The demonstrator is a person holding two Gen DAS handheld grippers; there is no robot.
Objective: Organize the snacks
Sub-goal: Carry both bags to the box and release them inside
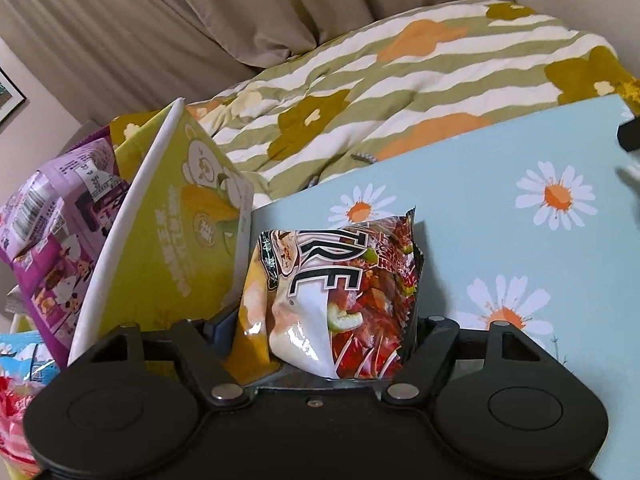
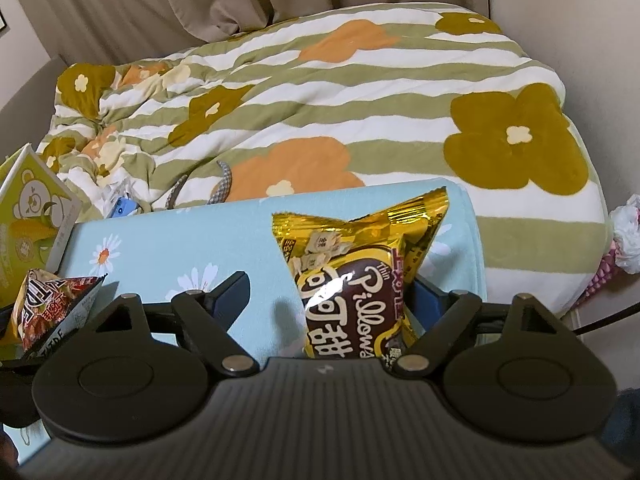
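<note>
Snacks are seen at both tools: a red snack bag (image 1: 340,300) is pinched by the left hand-held gripper (image 1: 320,332), while a gold snack bag (image 2: 360,272) is flanked by the spread right hand-held gripper (image 2: 332,300) above the daisy-print counter (image 2: 200,248), with a yellow box (image 1: 172,232) beside.

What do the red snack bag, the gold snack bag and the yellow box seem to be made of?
Red snack bag: glossy plastic film, likely; it crinkles, shines, and has a serrated sealed edge.
Gold snack bag: metallic-looking foil film; its crimped top glints.
Yellow box: probably matte printed cardboard; flat stiff panels with a white cut edge.
</note>
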